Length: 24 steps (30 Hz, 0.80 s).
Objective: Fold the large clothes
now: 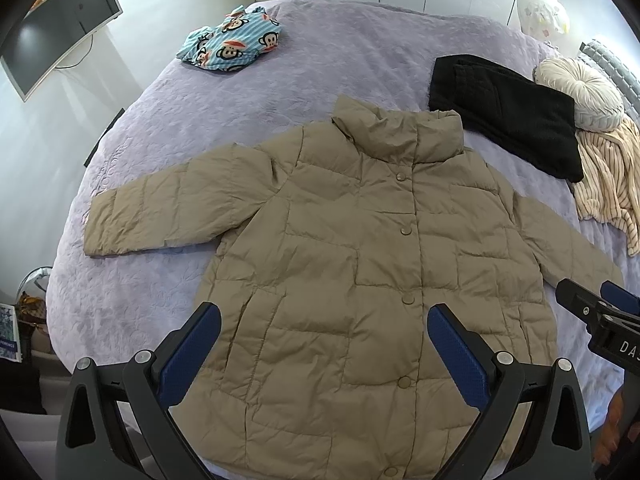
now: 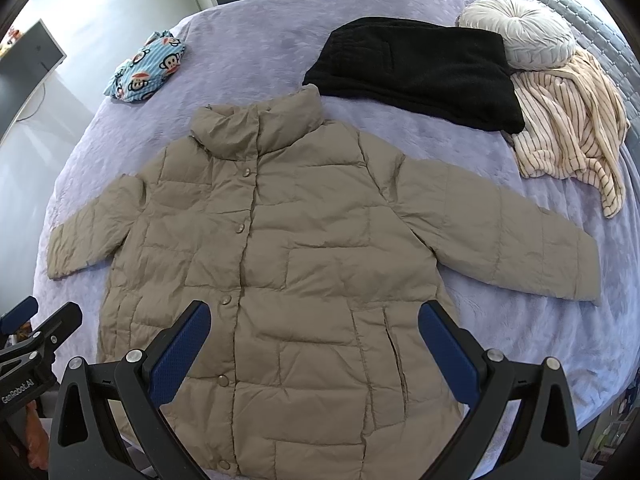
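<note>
Overhead, two wide-open, empty hand-held grippers, left and right (one jacket spread flat).

Puffer jacket is plain khaki-tan w/ matching tan snap buttons, quilted in rectangular blocks. Bedspread is pale lavender w/ a faint embossed floral texture. Black folded garment, solid, no print. Crumpled top: light blue stripes w/ cartoon monkey faces in brown, cream & red. Round cushion is off-white/cream, pleated. Blanket is cream-pink w/ thin dark stripes. Left gripper & right gripper: black frames, blue textured pads.
</note>
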Each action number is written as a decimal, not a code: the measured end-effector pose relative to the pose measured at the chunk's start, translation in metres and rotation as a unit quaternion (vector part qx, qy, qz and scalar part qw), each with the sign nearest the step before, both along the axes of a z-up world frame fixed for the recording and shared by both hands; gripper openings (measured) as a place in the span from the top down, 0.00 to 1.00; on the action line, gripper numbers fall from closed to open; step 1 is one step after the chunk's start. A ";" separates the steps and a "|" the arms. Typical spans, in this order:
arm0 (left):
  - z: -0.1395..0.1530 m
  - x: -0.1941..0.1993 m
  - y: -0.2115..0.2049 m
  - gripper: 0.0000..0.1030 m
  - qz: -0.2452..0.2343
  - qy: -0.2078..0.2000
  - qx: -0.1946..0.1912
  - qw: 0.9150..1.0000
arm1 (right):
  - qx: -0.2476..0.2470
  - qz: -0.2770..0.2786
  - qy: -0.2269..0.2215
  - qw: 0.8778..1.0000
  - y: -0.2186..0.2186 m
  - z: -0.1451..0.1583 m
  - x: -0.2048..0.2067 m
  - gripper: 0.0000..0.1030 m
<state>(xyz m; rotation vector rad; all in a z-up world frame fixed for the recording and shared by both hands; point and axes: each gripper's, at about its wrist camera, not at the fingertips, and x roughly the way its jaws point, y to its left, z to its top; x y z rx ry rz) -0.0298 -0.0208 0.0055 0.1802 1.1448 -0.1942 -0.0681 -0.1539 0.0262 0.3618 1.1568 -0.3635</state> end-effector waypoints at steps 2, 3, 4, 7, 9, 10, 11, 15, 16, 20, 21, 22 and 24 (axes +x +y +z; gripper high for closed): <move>0.001 0.001 0.000 0.00 0.000 0.000 0.000 1.000 | 0.000 -0.001 0.001 1.000 0.000 0.000 0.000 0.00; 0.001 0.001 0.001 0.00 0.000 0.000 0.000 1.000 | 0.000 0.000 0.001 1.000 0.000 0.000 0.000 0.00; 0.001 0.001 0.001 0.00 0.000 0.000 0.000 1.000 | 0.000 -0.001 0.001 1.000 0.000 0.000 0.000 0.00; 0.001 0.000 0.001 0.00 -0.002 0.001 -0.001 1.000 | 0.000 0.000 0.001 1.000 0.000 0.001 0.000 0.00; 0.002 0.000 0.002 0.00 -0.003 0.002 -0.002 1.000 | 0.000 -0.002 0.001 1.000 0.001 0.001 -0.001 0.00; 0.002 0.000 0.002 0.00 -0.002 0.002 -0.002 1.000 | 0.000 -0.001 0.001 1.000 0.001 0.001 -0.001 0.00; 0.003 0.001 0.003 0.00 -0.003 0.003 -0.003 1.000 | 0.001 -0.001 0.002 1.000 0.002 0.001 -0.001 0.00; 0.003 0.001 0.003 0.00 -0.006 0.005 -0.002 1.000 | 0.004 -0.003 0.002 1.000 0.000 0.001 -0.001 0.00; 0.003 0.001 0.002 0.00 -0.008 0.005 -0.001 1.000 | 0.005 -0.003 0.002 1.000 0.001 0.000 -0.001 0.00; 0.000 0.002 0.002 0.00 -0.007 0.007 0.011 1.000 | 0.013 -0.007 0.009 1.000 0.001 -0.005 -0.001 0.00; -0.001 0.003 0.003 0.00 -0.004 0.008 0.012 1.000 | 0.014 -0.008 0.011 1.000 0.000 -0.006 0.000 0.00; -0.002 0.004 0.005 0.00 -0.004 0.011 0.011 1.000 | 0.010 -0.008 0.015 1.000 0.001 -0.007 0.000 0.00; -0.003 0.007 0.006 0.00 -0.010 0.017 0.003 1.000 | -0.005 -0.007 0.022 1.000 0.004 -0.009 0.003 0.00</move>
